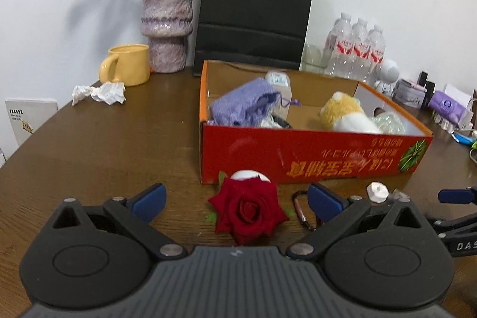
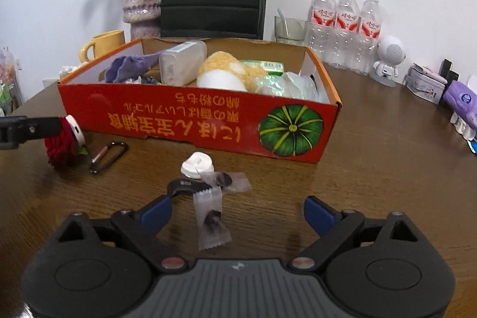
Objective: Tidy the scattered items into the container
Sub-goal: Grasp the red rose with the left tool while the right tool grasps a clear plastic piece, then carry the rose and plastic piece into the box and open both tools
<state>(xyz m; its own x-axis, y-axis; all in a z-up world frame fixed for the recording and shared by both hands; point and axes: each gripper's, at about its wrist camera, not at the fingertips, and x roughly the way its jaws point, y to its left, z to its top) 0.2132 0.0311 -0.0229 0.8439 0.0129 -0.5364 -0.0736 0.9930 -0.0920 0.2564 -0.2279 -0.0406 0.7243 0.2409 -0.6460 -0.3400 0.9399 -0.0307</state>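
Note:
A red cardboard box (image 1: 313, 157) (image 2: 190, 121) stands on the brown table and holds a purple pouch (image 1: 241, 103), a yellow-white plush (image 1: 345, 112) and wrapped items. My left gripper (image 1: 235, 201) is open, its jaws on either side of a red rose (image 1: 247, 210) lying in front of the box; the rose also shows in the right wrist view (image 2: 61, 146). A carabiner (image 2: 108, 157) lies beside it. My right gripper (image 2: 237, 212) is open, with a clear packet (image 2: 211, 221) between its jaws. A white cap (image 2: 196, 164), a second packet (image 2: 229, 181) and a black clip (image 2: 184, 187) lie just beyond.
Behind the box stand a black paper bag (image 1: 253, 11), a vase of dried flowers (image 1: 167, 26), a yellow mug (image 1: 128, 64), a glass (image 2: 290, 27) and three water bottles (image 2: 345, 26). Crumpled paper (image 1: 101, 93) lies at the left. Small items crowd the right edge (image 2: 459, 100).

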